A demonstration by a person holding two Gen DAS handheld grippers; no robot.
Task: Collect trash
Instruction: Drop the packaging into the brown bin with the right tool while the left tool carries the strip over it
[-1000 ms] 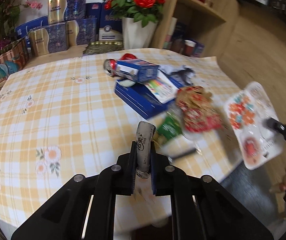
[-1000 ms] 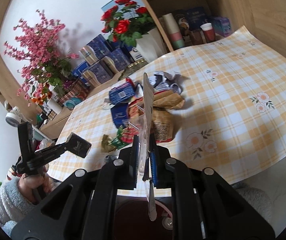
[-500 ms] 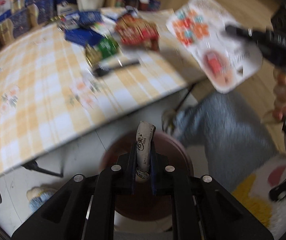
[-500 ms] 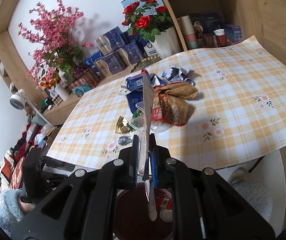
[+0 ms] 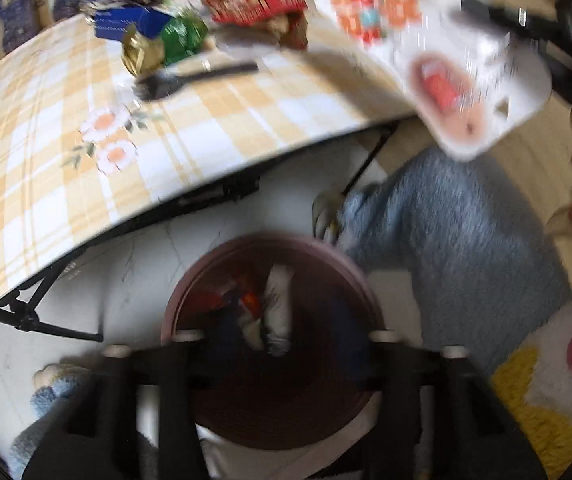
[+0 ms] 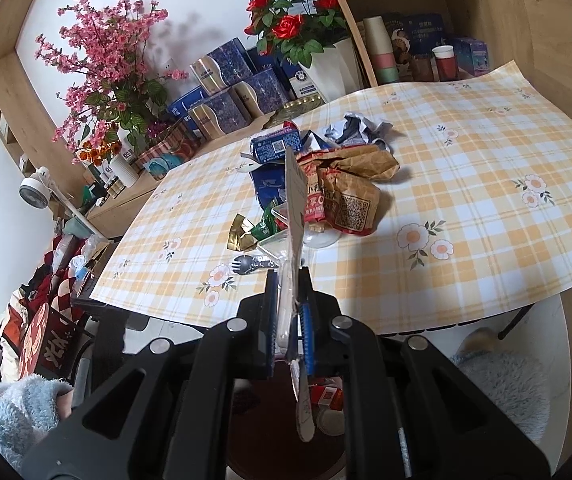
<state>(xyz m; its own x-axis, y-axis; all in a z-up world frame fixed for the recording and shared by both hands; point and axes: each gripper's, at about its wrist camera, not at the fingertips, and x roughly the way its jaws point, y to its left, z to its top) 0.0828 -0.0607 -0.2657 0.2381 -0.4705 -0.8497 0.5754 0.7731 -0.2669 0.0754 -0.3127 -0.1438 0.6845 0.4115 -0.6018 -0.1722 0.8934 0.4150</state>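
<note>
Now dropping: small white wrapper [image 5: 278, 304] loose between left gripper [image 5: 282, 344] fingers just sprung apart, falling into brown bin [image 5: 350, 280] on the floor below. Right gripper [image 6: 290, 332] clamped tight on flat white packet [image 6: 296, 196], poised over the bin. Next, probably: release there too. Back on the table [image 6: 466, 208]: black fork [image 6: 252, 265], green wrapper [image 6: 264, 227], brown bags [image 6: 350, 184]. Leg in grey fleece [image 5: 458, 232] crowding the bin.
</note>
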